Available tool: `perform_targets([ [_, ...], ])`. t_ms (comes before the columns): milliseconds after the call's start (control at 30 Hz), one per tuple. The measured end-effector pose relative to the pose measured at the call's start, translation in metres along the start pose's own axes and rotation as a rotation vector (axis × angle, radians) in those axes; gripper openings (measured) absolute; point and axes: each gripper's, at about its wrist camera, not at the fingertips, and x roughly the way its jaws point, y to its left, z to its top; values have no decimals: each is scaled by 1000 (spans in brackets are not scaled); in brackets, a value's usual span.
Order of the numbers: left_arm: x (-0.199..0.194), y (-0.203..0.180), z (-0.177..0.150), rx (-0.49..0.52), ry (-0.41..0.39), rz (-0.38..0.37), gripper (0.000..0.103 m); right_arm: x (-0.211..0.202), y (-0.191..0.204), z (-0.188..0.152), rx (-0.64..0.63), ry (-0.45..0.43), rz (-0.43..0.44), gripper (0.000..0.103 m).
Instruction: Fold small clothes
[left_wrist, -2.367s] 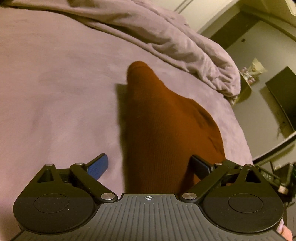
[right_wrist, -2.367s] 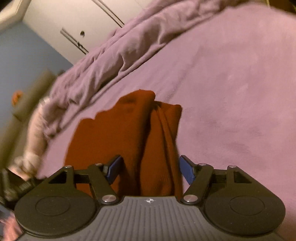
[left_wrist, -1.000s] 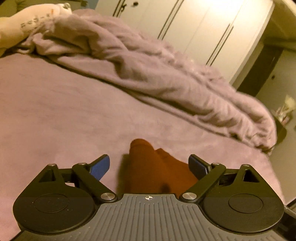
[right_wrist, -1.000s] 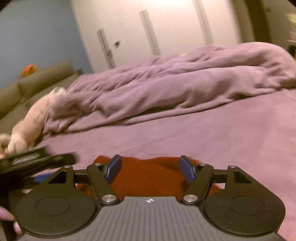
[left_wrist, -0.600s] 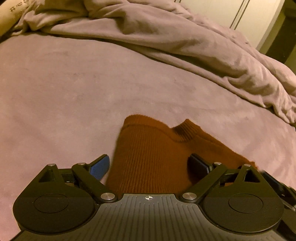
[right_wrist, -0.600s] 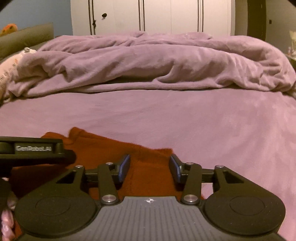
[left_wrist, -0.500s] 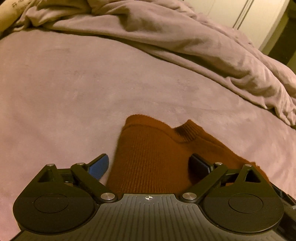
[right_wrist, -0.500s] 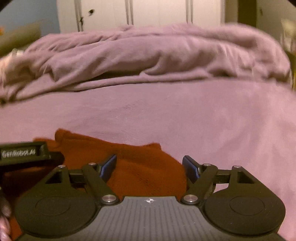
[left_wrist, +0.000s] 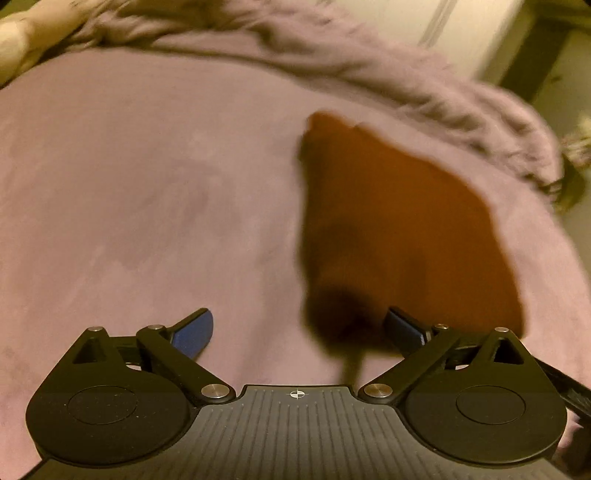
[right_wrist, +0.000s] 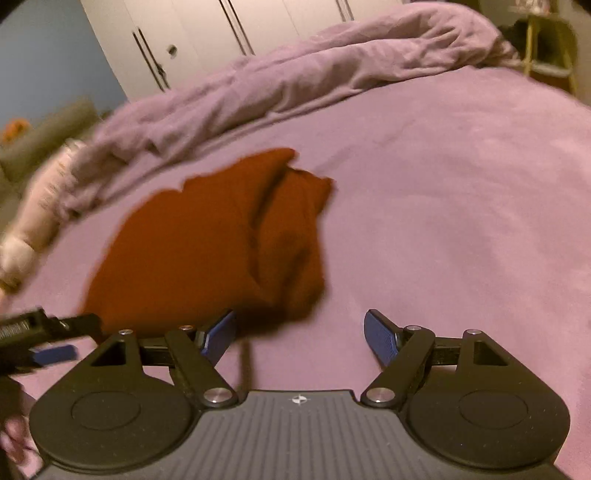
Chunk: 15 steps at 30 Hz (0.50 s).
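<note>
Rust-brown knit garment lying on the purple bed, loosely doubled, one flap lapped over at 1 o'clock. Left gripper opening, right gripper spread; nothing pinched. Tidier final fold probably left.

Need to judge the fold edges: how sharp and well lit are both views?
Left wrist: heavy motion blur, sweater edges smeared, dim warm light, dark shadow at its near end. Right wrist: sharper, sweater folds readable, blanket and left edge blurred, fisheye bending throughout.
</note>
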Motion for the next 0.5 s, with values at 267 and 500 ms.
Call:
perform_targets([
  [267, -50, -19, -26, 59, 24, 41, 102, -54, 13, -13, -71, 66, -78, 98],
  [500, -83, -31, -41, 159, 75, 85, 102, -72, 42, -27, -146, 198, -82, 99],
])
